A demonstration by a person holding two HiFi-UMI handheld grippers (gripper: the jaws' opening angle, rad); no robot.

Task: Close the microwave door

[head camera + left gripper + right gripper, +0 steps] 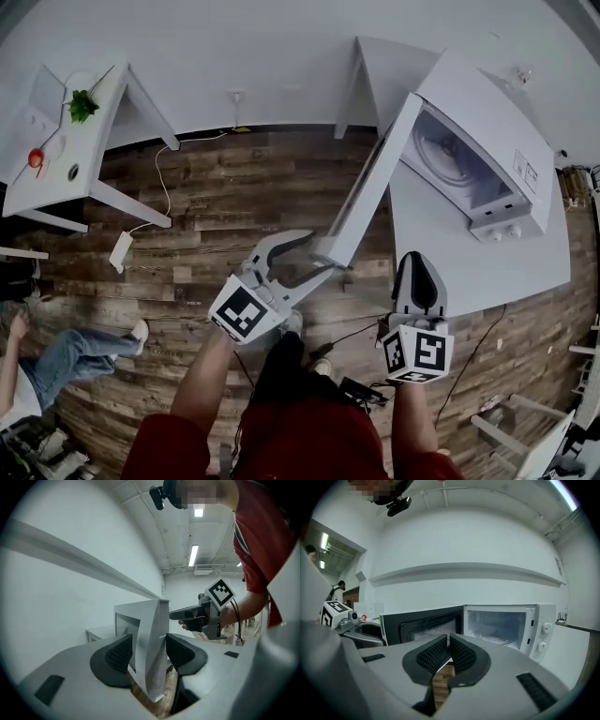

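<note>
A white microwave (487, 159) stands on a white table (487, 267), its cavity showing a glass turntable. Its door (370, 192) is swung wide open, out over the wood floor. My left gripper (314, 255) is open, and the door's free edge (152, 634) stands between its jaws. The left pad stands off the door; the right pad is at its edge. My right gripper (417, 261) is shut with nothing in it, low in front of the table. In the right gripper view it (448, 651) points at the door's inner face (422, 623) and the open cavity (501, 625).
A second white table (56, 169) at the far left carries a small plant and a red object. A white power strip (122, 251) and cables lie on the floor. A person (56, 361) sits at the lower left. White frames stand at the lower right.
</note>
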